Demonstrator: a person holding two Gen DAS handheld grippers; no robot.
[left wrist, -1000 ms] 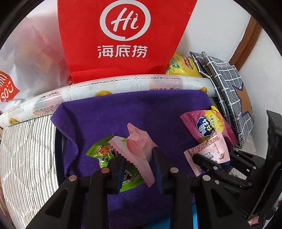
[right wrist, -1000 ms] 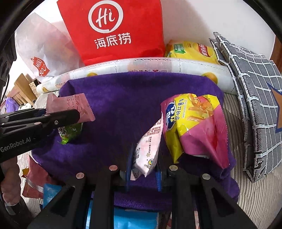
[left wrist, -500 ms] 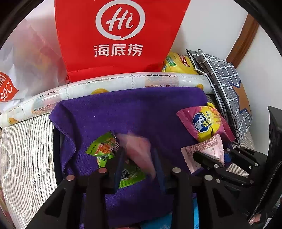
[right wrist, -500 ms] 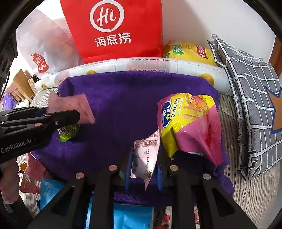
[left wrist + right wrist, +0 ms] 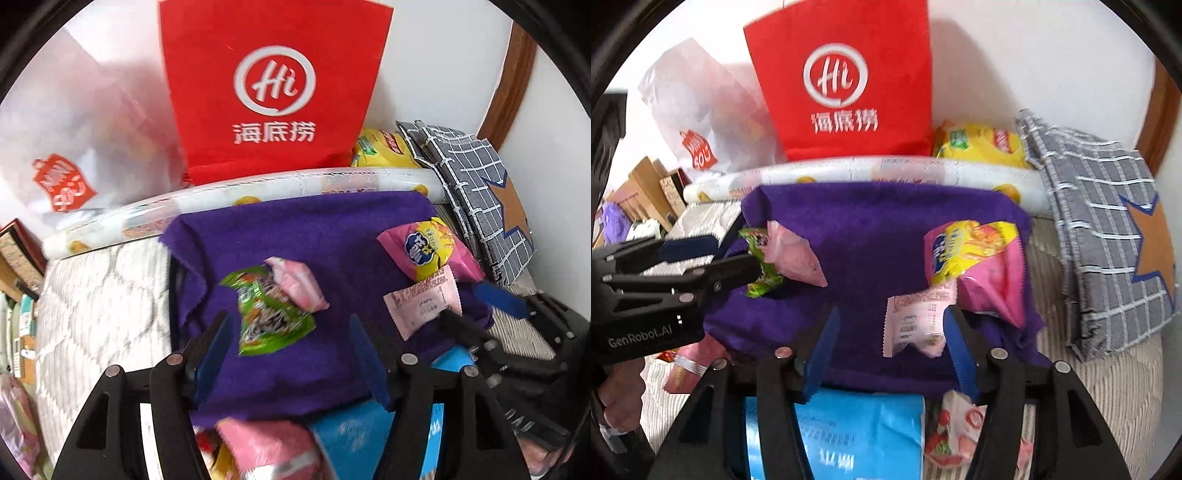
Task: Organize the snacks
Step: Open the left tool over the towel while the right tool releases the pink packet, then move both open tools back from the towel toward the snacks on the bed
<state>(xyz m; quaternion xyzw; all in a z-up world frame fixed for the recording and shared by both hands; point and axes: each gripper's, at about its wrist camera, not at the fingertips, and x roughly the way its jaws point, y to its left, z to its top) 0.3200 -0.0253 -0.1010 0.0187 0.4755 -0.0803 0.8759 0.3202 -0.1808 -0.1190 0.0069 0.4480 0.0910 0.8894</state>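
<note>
Purple cloth (image 5: 303,229) covers the middle of the left wrist view, spread over a striped mattress (image 5: 99,302) with a red bag (image 5: 273,92) and a white plastic bag (image 5: 74,140) propped against the wall at the top. Four snacks already lie on it in two pairs: a green packet (image 5: 269,314) with a pink packet (image 5: 295,282) overlapping its upper right corner at centre, and, at right, a pink-and-yellow chip bag (image 5: 432,251) with a pale pink sachet (image 5: 424,304) just below it.

Judging by the layout, the sorting is partly done; several packets wait unsorted along the bottom edge of both views, among them a blue pack (image 5: 849,435) and a red-and-white wrapper (image 5: 960,432) (their exact number cannot be told).

Both tools' jaws are opening and grip nothing. The left gripper (image 5: 291,339) stands about half spread, the green packet lying loose on the cloth between its fingers. The right gripper (image 5: 890,332) is likewise half spread, the pale pink sachet lying against its right finger (image 5: 955,343) in the right wrist view, released rather than pinched.
</note>
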